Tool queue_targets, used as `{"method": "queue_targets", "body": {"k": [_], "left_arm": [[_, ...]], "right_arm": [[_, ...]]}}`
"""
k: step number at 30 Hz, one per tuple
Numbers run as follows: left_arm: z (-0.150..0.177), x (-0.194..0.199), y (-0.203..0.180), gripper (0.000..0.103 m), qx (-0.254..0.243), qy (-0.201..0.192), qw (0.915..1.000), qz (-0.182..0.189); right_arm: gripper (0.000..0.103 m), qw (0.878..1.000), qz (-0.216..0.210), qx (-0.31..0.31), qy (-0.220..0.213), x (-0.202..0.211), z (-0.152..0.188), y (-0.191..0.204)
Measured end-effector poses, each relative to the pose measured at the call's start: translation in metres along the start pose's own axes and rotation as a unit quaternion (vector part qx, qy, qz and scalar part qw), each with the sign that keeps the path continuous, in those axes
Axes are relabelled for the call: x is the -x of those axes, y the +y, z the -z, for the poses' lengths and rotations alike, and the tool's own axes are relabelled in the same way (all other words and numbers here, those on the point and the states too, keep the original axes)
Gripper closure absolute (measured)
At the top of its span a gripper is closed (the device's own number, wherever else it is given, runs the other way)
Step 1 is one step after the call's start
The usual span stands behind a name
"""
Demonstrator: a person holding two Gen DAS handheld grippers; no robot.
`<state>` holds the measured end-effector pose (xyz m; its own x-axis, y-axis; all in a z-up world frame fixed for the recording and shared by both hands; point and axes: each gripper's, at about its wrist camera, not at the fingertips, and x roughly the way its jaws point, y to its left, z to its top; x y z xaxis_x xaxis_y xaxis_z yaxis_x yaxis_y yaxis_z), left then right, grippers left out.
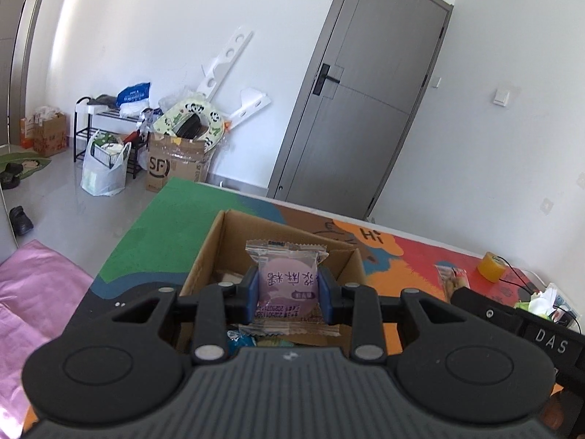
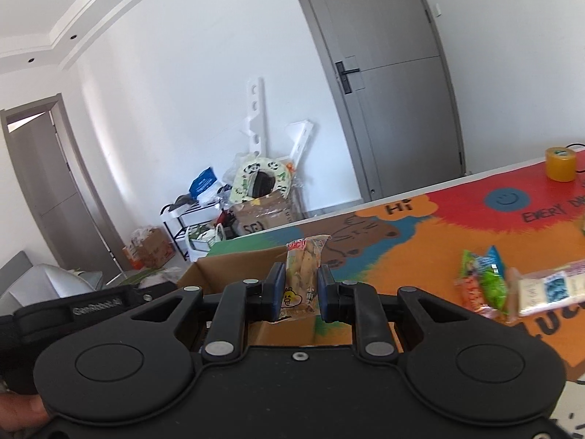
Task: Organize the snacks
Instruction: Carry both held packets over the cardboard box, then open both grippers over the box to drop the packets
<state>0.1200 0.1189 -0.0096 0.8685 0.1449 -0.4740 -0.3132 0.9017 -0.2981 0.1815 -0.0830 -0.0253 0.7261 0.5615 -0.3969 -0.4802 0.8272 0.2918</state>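
My left gripper (image 1: 289, 294) is shut on a clear-wrapped round purple snack (image 1: 287, 285) and holds it above an open cardboard box (image 1: 219, 241) on the colourful mat. Other packets lie in the box's bottom. My right gripper (image 2: 300, 291) is shut on a narrow clear packet of tan biscuits (image 2: 304, 274), held upright just right of the same box (image 2: 234, 259). That packet also shows at the right of the left wrist view (image 1: 451, 280). Several loose snack packets, orange and green (image 2: 482, 283) and white (image 2: 548, 289), lie on the mat to the right.
A yellow tape roll (image 2: 560, 164) stands at the table's far right, with black cables by it. A tissue pack and clutter (image 1: 548, 301) sit at the right edge. Beyond the table's far edge are a grey door (image 1: 365, 109) and piled boxes and bags (image 1: 175, 153).
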Motion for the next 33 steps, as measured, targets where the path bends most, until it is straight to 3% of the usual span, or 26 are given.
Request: {"method": "queue_targets", "body": {"k": [5, 6, 16, 19, 21, 22, 24, 26, 31, 33], "left_arm": [[0.004, -0.01, 0.004, 0.071, 0.011, 0.011, 0.9997, 0.017], [0.004, -0.01, 0.005, 0.067, 0.013, 0.008, 0.9998, 0.016], [-0.005, 0.012, 0.012, 0.054, 0.013, -0.013, 0.9994, -0.031], [-0.005, 0.016, 0.015, 0.046, 0.013, -0.009, 0.9992, -0.038], [-0.005, 0.016, 0.016, 0.043, 0.016, -0.005, 0.9989, -0.043], [-0.005, 0.017, 0.017, 0.042, 0.017, -0.003, 0.9988, -0.046], [-0.006, 0.017, 0.018, 0.033, 0.018, -0.003, 0.9985, -0.051], [-0.005, 0.02, 0.017, 0.028, 0.014, -0.009, 0.9987, -0.048], [-0.005, 0.018, 0.007, 0.022, 0.003, -0.01, 0.9986, -0.052], [-0.003, 0.018, 0.002, 0.017, -0.002, -0.01, 0.9984, -0.055]], "right_arm": [[0.083, 1.0, -0.01, 0.008, 0.007, -0.009, -0.001, 0.013], [0.083, 1.0, -0.011, 0.009, 0.008, -0.011, -0.001, 0.015], [0.083, 0.999, -0.038, 0.004, 0.022, -0.03, -0.001, 0.028], [0.082, 0.999, -0.044, 0.006, 0.025, -0.034, -0.001, 0.033], [0.075, 0.999, -0.043, 0.014, 0.024, -0.037, -0.001, 0.037], [0.06, 0.999, -0.043, 0.013, 0.023, -0.037, -0.001, 0.038], [0.048, 0.999, -0.032, 0.016, 0.01, -0.031, 0.0, 0.036], [0.043, 1.0, -0.024, 0.016, 0.006, -0.026, 0.0, 0.032], [0.017, 1.0, -0.018, -0.018, -0.002, -0.01, 0.004, 0.008], [0.015, 1.0, -0.01, -0.025, -0.003, -0.003, 0.007, -0.003]]}}
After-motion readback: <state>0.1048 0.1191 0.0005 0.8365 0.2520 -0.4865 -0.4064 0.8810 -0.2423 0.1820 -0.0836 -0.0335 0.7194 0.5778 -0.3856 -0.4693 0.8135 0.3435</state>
